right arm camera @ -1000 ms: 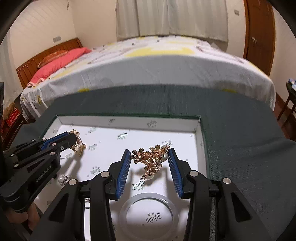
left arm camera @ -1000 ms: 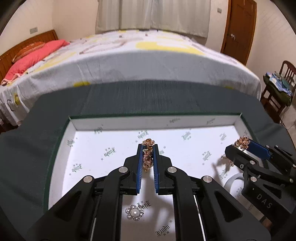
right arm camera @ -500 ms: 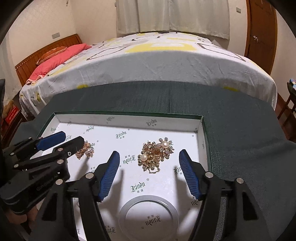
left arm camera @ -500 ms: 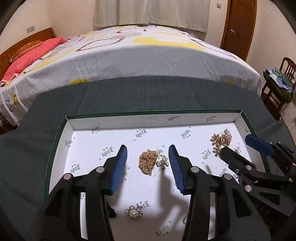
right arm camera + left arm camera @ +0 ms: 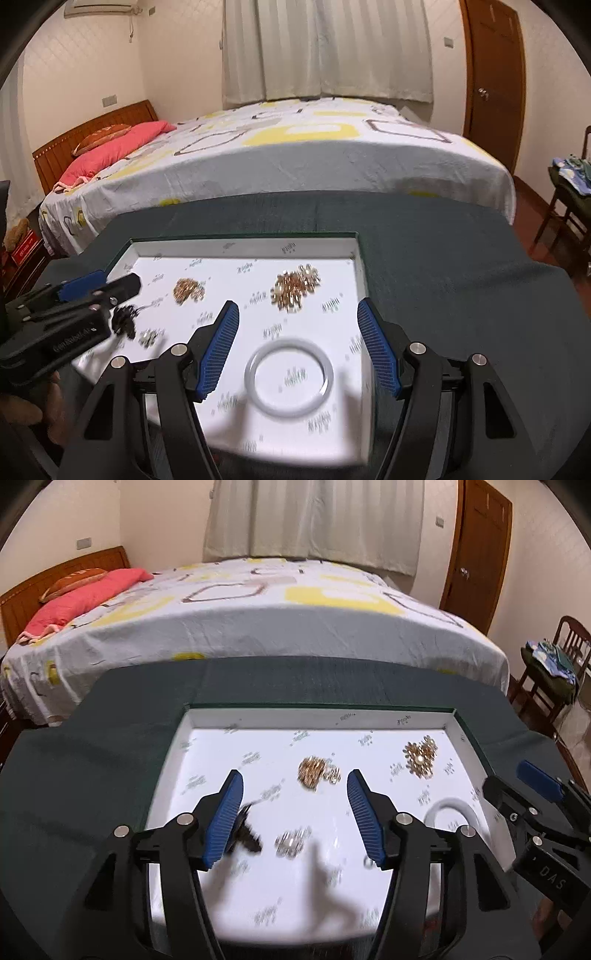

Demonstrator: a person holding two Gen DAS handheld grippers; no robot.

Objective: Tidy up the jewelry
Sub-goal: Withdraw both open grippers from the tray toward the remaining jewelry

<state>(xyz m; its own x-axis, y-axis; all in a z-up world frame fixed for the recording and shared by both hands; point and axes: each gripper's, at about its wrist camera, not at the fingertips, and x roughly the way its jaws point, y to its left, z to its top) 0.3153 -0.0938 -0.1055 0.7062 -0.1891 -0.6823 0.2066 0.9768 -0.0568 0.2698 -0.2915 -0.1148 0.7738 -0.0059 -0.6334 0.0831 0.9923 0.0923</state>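
Observation:
A shallow white tray (image 5: 317, 722) with a green rim lies on a dark green cloth. In it lie a small gold piece (image 5: 314, 771) (image 5: 188, 290), a larger gold cluster (image 5: 421, 755) (image 5: 295, 286), a silver brooch (image 5: 291, 843) (image 5: 149, 336), a black piece (image 5: 247, 836) (image 5: 123, 321) and a white bangle (image 5: 290, 376) (image 5: 448, 812). My left gripper (image 5: 295, 812) is open above the tray, empty. My right gripper (image 5: 299, 343) is open over the bangle, empty.
The dark green cloth (image 5: 443, 280) covers the table around the tray. A bed (image 5: 258, 609) stands just behind the table. A wooden chair (image 5: 554, 672) with clothes is at the far right, a door (image 5: 495, 74) behind it.
Both grippers opened, let go of their gold pieces onto the tray, and pulled back and up. The left view has shifted left of the tray.

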